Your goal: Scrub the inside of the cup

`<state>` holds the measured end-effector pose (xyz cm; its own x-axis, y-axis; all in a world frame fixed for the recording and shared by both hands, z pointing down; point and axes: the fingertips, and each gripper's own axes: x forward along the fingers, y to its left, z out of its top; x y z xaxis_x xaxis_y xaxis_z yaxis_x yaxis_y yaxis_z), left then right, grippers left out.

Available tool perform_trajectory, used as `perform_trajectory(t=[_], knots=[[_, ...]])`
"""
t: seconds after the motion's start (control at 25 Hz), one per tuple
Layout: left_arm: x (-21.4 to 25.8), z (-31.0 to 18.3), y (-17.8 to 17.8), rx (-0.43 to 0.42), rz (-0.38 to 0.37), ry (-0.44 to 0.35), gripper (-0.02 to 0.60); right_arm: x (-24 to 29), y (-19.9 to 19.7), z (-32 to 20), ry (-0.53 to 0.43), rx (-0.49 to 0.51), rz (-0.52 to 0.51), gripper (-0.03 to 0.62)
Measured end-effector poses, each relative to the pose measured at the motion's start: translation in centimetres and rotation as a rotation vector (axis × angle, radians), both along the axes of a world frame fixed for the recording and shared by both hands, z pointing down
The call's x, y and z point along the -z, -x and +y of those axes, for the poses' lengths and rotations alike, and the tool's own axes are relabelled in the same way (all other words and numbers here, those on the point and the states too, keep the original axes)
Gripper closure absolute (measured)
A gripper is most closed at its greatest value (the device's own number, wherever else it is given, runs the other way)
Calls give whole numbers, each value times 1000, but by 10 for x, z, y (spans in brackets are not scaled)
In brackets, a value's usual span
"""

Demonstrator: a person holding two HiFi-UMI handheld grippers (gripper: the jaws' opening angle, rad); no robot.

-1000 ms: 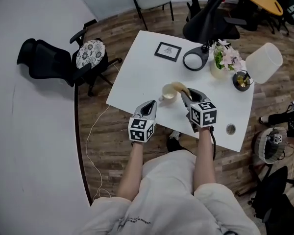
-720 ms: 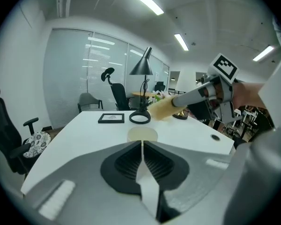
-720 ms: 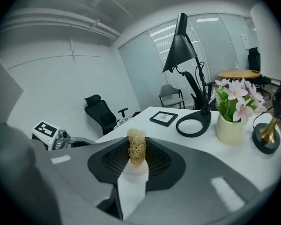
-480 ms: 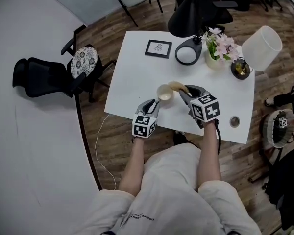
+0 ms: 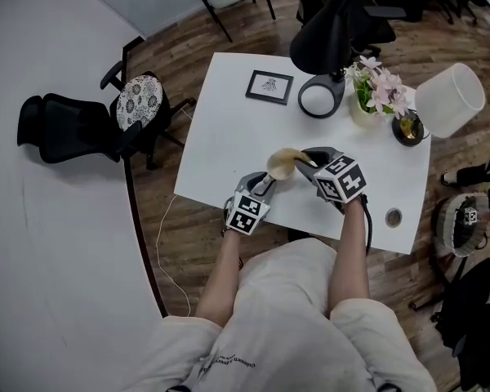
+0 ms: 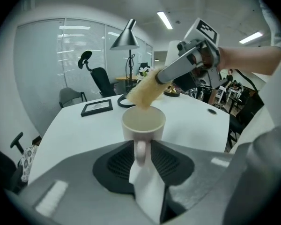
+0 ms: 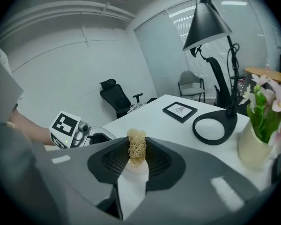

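1. Left gripper view: left gripper (image 6: pixel 141 150) clamps the handle of the cup (image 6: pixel 143 124), near the table's (image 5: pixel 229 121) near edge.
2. Right gripper (image 7: pixel 136 159) pinches a soft sponge (image 7: pixel 136 146) at the cup's rim.
3. Cup looks stiff and breakable; the handle seems a safe hold.

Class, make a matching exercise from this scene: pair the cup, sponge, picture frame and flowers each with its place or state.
Things:
1. cup
2. sponge
3. picture frame
4. flowers

Places or states:
A. gripped in the right gripper
B. standing in a vase
C. handle clamped by the left gripper
D. black-edged, on the table, touched by neither gripper

Pairs: 1-C, 2-A, 3-D, 4-B
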<state>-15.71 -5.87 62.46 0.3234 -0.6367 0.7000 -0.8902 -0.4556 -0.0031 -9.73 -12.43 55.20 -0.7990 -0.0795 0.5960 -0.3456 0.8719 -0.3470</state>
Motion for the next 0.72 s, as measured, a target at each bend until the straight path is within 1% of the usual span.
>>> perform_trajectory(t=[0.08, 0.16, 0.24, 0.32, 0.44, 0.6, 0.72], knots=[[0, -4, -7, -49, 5, -15, 497, -3, 5, -2, -11, 51, 25, 474], [0, -10, -12, -70, 26, -30, 525, -4, 6, -6, -26, 78, 51, 474], [1, -18, -18, -90, 49, -38, 526, -4, 3, -10, -43, 92, 78, 474], [3, -24, -29, -131, 66, -33, 527, -5, -6, -12, -51, 90, 107, 474], [3, -31, -55, -224, 80, -35, 527, -7, -31, -11, -55, 84, 166, 476], [9, -42, -90, -354, 74, -46, 528, -12, -71, -2, -90, 118, 330, 476], [13, -40, -118, -471, 91, -45, 527, -19, -93, 7, -95, 116, 411, 476]])
